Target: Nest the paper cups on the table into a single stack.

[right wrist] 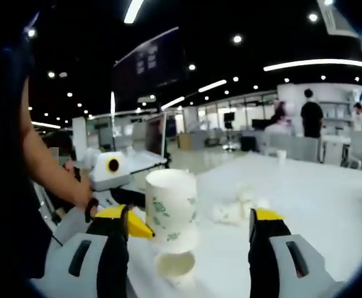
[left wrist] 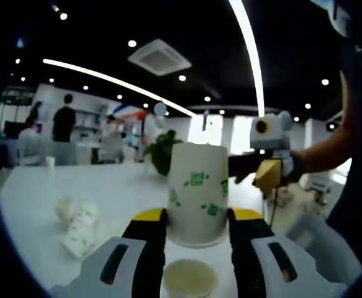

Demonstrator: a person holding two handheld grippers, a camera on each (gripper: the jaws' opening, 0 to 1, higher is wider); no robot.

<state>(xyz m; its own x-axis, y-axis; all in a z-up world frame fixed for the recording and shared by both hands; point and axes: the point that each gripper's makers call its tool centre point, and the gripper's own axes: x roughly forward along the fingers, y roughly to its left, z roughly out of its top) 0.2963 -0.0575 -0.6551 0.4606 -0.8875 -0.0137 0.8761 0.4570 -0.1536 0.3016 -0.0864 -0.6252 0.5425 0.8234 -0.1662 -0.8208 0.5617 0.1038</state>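
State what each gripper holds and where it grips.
Left gripper clamps the inverted paper cup by its lower sides near the rim. Right gripper is open, holding nothing.

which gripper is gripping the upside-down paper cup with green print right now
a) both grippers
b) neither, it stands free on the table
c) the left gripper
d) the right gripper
c: in the left gripper view the left gripper has its jaws pressed on both sides of the inverted cup, while the right gripper stands wide open, not touching it.
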